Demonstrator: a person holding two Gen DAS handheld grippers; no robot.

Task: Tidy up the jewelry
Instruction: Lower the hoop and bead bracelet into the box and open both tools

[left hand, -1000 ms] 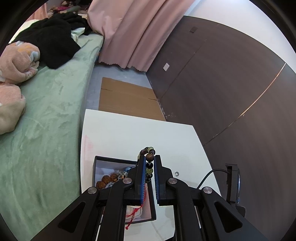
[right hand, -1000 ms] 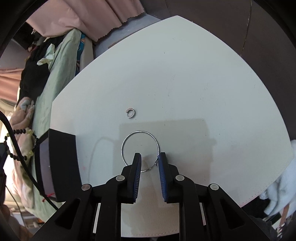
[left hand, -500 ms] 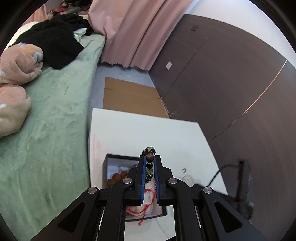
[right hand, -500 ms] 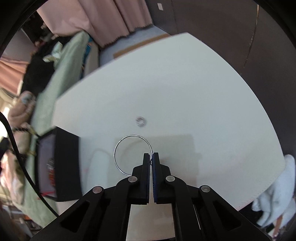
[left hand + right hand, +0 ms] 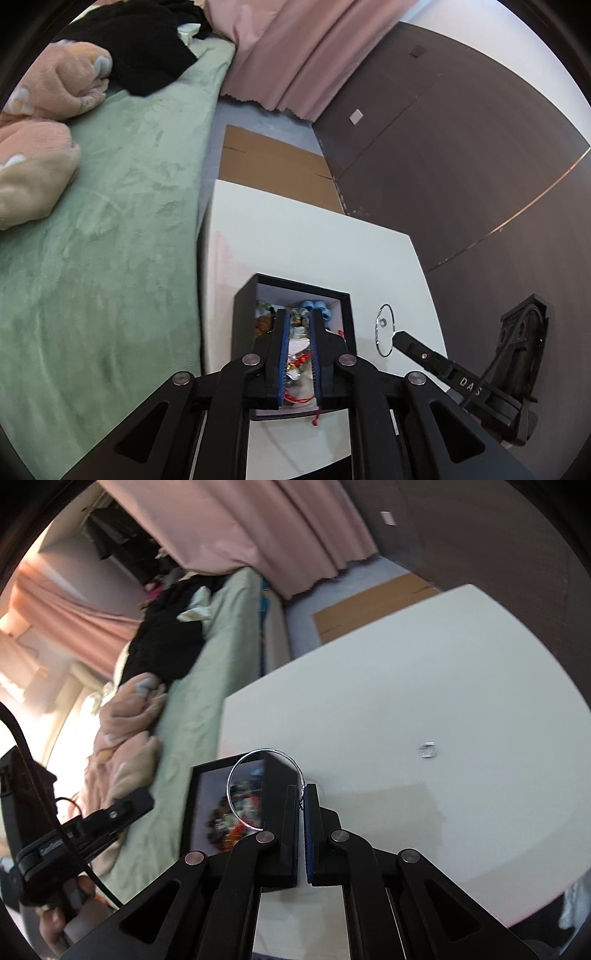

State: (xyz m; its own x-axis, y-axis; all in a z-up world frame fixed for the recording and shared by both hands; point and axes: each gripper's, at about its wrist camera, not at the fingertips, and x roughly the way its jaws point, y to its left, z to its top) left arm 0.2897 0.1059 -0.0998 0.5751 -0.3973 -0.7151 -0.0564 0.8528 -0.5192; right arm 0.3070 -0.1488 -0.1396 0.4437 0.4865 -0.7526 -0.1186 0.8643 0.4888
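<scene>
Left gripper (image 5: 298,334) hangs over the box (image 5: 243,321), its jaws parted a little with nothing between them; below them we see beads, a red cord and other pieces lying in the box. We judge the danger on this side to be snagging: if these fingers dip and close, they could catch the cord and drag pieces out over the wall. Open bed (image 5: 110,221) lies toward nine o'clock, so anything spilled that way would be hard to find.

Right gripper (image 5: 302,794), at three o'clock of the box, is pinched tight on the hoop (image 5: 236,775), which stands up from the fingertips over the box's near wall. The hold is on thin wire, so we think a knock against the wall (image 5: 279,779) could twist it loose onto the table (image 5: 406,701). The two tools are close together, and may collide above the box.

A ring (image 5: 427,749) lies well apart at two o'clock of the right gripper, on bare table with plenty of room around it.
</scene>
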